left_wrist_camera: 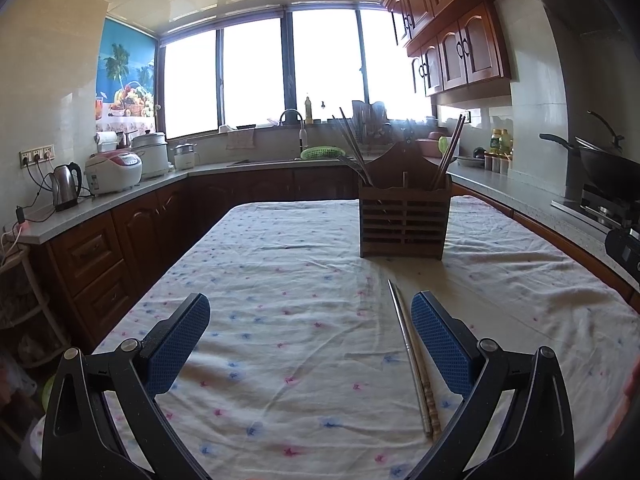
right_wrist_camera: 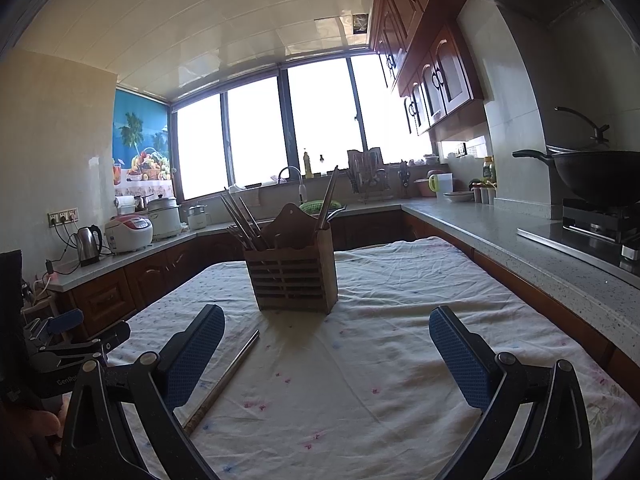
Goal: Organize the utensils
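Note:
A slatted wooden utensil holder stands on the table with several chopsticks upright in its two sides. A pair of chopsticks, one metal and one wooden, lies flat on the floral tablecloth in front of it. My left gripper is open and empty, its right finger just right of the lying chopsticks. My right gripper is open and empty, with the chopsticks beside its left finger. The left gripper also shows at the left edge of the right wrist view.
The table with its wrinkled cloth fills the middle. Counters run around it: a kettle and rice cookers on the left, a sink under the window, a wok on the stove at right.

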`<act>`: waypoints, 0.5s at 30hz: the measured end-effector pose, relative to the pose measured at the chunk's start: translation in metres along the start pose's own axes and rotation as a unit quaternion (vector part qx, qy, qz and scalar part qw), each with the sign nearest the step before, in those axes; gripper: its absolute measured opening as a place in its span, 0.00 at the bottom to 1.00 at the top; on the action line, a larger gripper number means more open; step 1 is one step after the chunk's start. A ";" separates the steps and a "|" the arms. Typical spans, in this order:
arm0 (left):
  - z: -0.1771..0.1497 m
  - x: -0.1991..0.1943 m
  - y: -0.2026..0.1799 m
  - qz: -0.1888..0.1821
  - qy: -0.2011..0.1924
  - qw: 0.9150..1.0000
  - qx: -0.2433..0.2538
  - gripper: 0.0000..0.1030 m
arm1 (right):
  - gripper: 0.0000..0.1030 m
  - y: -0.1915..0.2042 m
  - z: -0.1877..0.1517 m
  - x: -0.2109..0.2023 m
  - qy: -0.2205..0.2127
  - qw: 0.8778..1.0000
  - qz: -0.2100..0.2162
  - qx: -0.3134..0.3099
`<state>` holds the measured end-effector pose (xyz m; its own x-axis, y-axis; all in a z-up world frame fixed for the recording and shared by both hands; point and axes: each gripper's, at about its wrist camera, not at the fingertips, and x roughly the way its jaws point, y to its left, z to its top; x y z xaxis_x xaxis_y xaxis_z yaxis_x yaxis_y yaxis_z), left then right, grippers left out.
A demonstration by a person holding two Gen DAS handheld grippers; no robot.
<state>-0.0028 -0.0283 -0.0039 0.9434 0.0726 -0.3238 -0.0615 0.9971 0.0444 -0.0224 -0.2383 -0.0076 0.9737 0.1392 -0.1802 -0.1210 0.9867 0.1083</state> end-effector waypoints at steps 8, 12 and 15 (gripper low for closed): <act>0.006 -0.001 0.002 -0.006 0.000 1.000 -0.003 1.00 | 1.00 0.006 0.005 0.005 0.013 1.000 0.005 0.002; 0.012 -0.001 0.002 -0.010 0.000 1.000 -0.006 1.00 | 1.00 0.013 0.008 0.012 0.027 1.000 0.007 0.000; 0.014 0.004 0.001 -0.017 0.007 1.000 -0.007 1.00 | 1.00 0.015 0.008 0.018 0.040 0.999 0.011 0.003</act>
<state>0.0051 -0.0273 0.0081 0.9403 0.0397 -0.3380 -0.0349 0.9992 0.0204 -0.0053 -0.2218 -0.0015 0.9526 0.1667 -0.2545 -0.1403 0.9829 0.1189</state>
